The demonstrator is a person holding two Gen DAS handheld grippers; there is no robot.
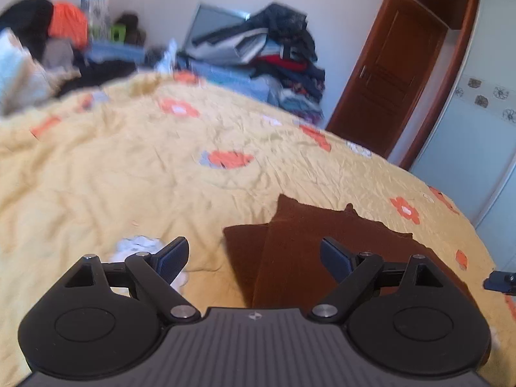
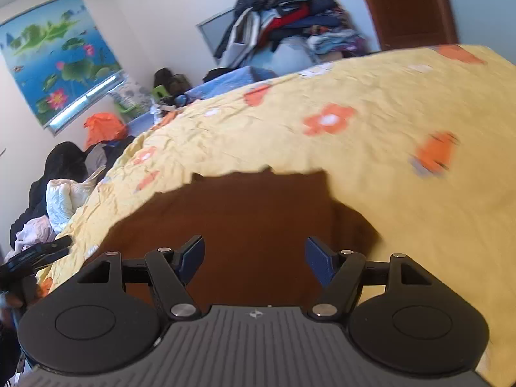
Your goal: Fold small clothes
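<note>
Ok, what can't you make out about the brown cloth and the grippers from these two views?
- Brown cloth, right wrist view: its near edge is hidden behind the right gripper.
- Brown cloth, left wrist view: its lower part is covered by the left gripper; which garment it is cannot be told.
- White item, left wrist view: partly hidden by a finger, blurred.
- Bedspread: blurred.

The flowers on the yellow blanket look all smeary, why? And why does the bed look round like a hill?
Right wrist view: the orange flowers are streaked, which looks like motion blur. Left wrist view: the far clothes pile is soft, and the blanket is blurred too. Both views: the fisheye lens bends the bed into a hill; the grippers stay sharp.
</note>
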